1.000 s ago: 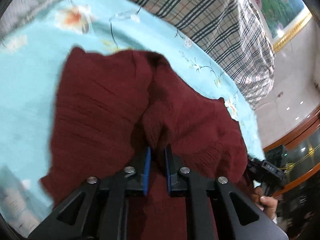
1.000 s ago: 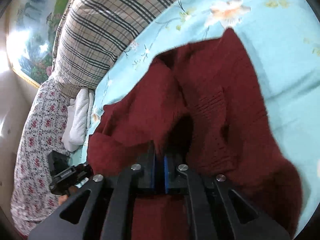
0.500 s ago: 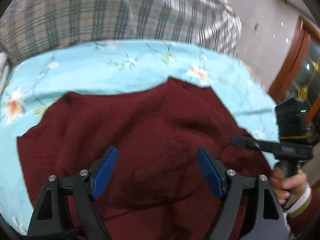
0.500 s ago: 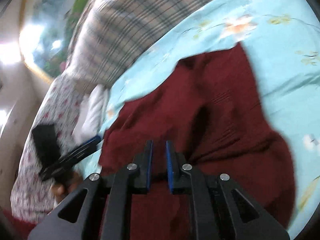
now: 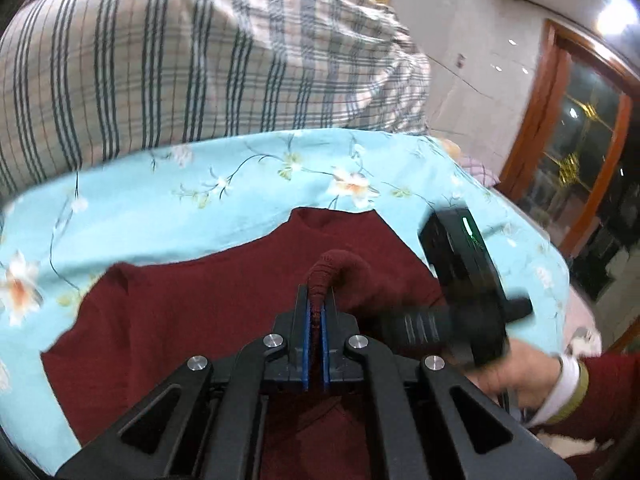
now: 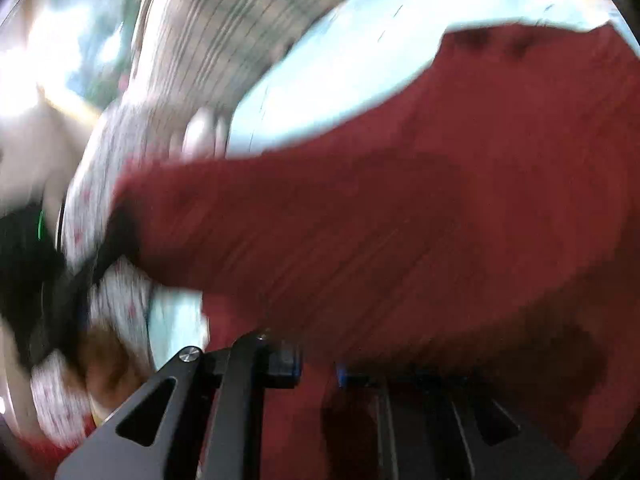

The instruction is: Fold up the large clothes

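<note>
The dark red knitted sweater [image 5: 192, 320] lies spread over the light blue flowered bedsheet [image 5: 224, 192], its far edge running roughly parallel to the plaid quilt [image 5: 192, 60] heaped along the far side of the bed. The left gripper [image 5: 315, 312] is closed tight on a bunched fold of that sweater — a ribbed roll of knit rises from between its blue pads [image 5: 306, 344] and arches over to the right. Near the right edge of the bed the right gripper [image 5: 404, 322] reaches in over the sweater, held by a hand [image 5: 516, 368] in a red sleeve with a white cuff.

The right wrist view is badly smeared by motion. Red knit [image 6: 400, 220] fills most of it and drapes over the right gripper's [image 6: 318, 370] fingers; cloth sits between them and they look clamped on it — the blur leaves the pads themselves indistinct. At the left edge of that view the left gripper [image 6: 36, 272] shows only as a dark shape.
</note>
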